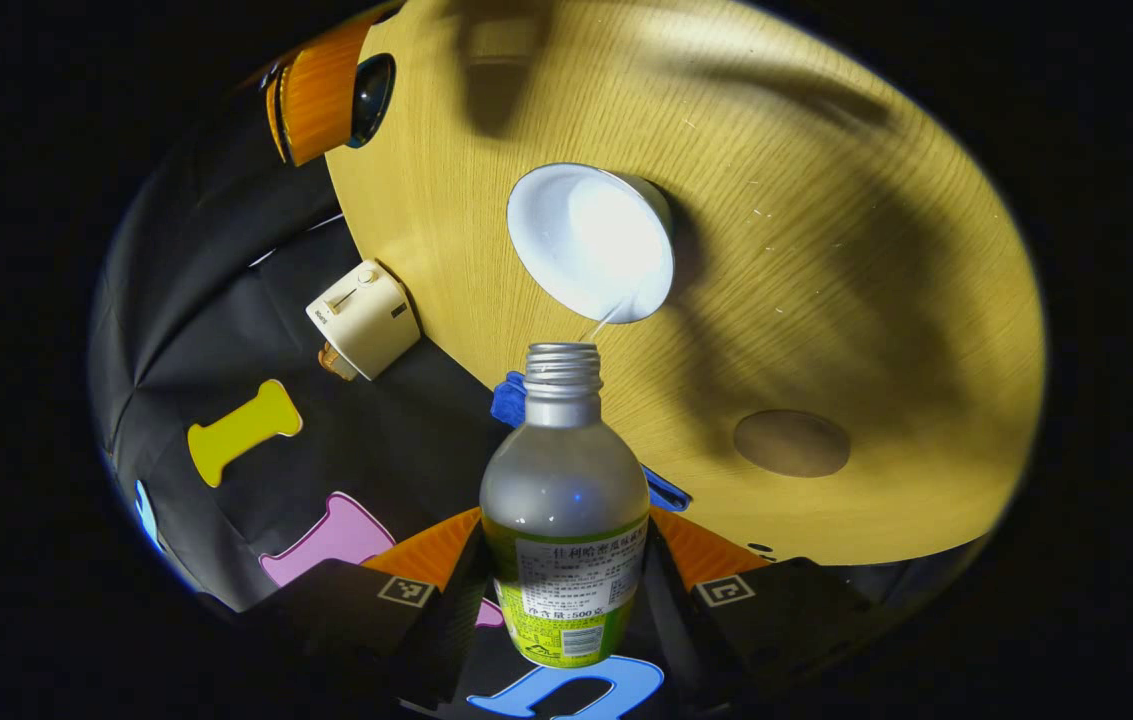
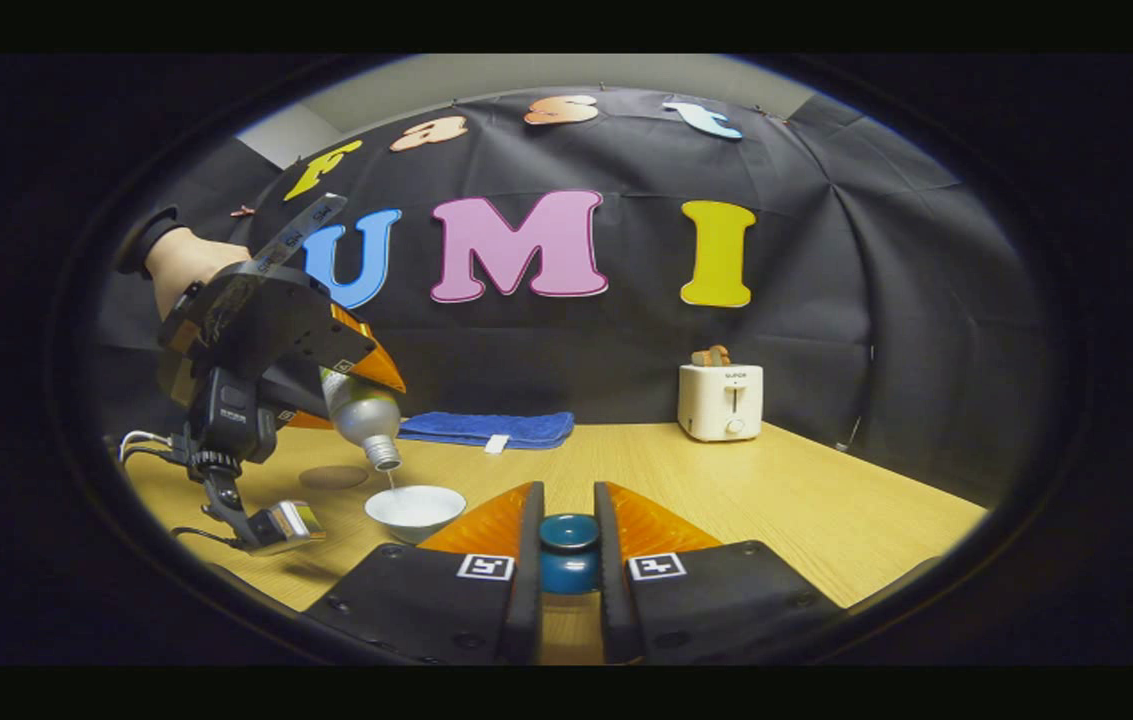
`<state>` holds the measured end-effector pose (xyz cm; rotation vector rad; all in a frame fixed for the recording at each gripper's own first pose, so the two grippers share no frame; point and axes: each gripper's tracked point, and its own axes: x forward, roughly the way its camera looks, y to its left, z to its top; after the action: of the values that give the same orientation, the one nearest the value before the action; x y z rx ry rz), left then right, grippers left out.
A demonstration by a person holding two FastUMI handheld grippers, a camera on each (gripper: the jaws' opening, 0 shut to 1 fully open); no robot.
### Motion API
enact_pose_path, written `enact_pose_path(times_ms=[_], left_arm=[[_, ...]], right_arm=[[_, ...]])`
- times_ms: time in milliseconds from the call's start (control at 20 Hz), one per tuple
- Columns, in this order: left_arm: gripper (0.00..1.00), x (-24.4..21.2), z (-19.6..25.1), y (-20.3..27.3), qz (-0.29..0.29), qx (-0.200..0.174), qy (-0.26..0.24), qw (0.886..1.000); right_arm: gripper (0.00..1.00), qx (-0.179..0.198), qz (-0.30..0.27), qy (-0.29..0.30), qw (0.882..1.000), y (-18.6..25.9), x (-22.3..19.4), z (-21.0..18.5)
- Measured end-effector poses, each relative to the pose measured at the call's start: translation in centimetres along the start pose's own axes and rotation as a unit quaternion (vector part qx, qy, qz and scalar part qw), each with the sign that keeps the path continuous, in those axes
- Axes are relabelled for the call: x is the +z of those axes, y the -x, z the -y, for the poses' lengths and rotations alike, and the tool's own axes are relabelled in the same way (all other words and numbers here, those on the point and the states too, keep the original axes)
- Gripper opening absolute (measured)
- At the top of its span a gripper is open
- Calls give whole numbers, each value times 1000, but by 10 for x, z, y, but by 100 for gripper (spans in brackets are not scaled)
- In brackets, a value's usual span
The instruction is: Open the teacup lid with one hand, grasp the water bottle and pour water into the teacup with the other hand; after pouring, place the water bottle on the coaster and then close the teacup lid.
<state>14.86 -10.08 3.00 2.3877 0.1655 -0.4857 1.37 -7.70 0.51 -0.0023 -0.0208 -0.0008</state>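
Left gripper (image 1: 566, 590) clamping clear plastic water bottle (image 1: 564, 500), trickling into white ceramic teacup (image 1: 591, 243). Keep tilt shallow, neck over centre. Right gripper (image 2: 568, 560) pinching blue lid knob (image 2: 568, 550).

A light wood-grain table (image 2: 826, 500) carries everything here. On it sits 1 white teacup (image 2: 415, 509), open at the top, with a round brown coaster (image 2: 333, 477) near it toward the table's left edge. Along the far edge lies a folded blue towel (image 2: 486, 429), with a white tag at its front. A cream toaster (image 2: 721, 401) stands upright at the far right side, well apart from the teacup.
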Motion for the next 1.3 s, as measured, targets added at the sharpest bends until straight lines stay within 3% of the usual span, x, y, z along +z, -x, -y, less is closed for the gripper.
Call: enact_pose_path(times_ms=[50, 100, 450, 500, 650, 750, 800, 1050, 1100, 1250, 1300], left_arm=[[80, 0, 0, 0, -1, 1, -1, 1000], [80, -1, -1, 0, -2, 3, -2, 1000], [80, 1, -2, 1, 3, 13, 8, 1000], [80, 2, -2, 2, 4, 16, 8, 1000], [80, 2, -2, 3, 7, 24, 11, 1000], [80, 3, -1, 5, 11, 32, 26, 999], [79, 1, -3, 8, 12, 42, 39, 998], [79, 5, 2, 23, 40, 76, 150, 985], [79, 3, 3, 28, 43, 89, 177, 979], [79, -5, 13, 43, 52, 115, 270, 955], [79, -10, 18, 47, 51, 122, 299, 945]], right_arm=[[23, 0, 0, 0, 1000, 0, 0, 0], [27, 0, 0, 0, 1000, -1, 0, 0], [27, 0, 0, 0, 1000, 0, 0, 0], [23, 0, 0, 0, 1000, 0, 0, 0], [27, 0, 0, 0, 1000, 0, 0, 0], [23, 0, 0, 0, 1000, 0, 0, 0], [27, 0, 0, 0, 1000, 0, 0, 0], [23, -9, 0, 0, 1000, -1, 0, 4], [27, -12, 1, 0, 1000, -1, 0, 6], [23, -16, 1, 1, 1000, -1, 0, 6], [27, -17, 0, 0, 1000, -1, 0, 6]])
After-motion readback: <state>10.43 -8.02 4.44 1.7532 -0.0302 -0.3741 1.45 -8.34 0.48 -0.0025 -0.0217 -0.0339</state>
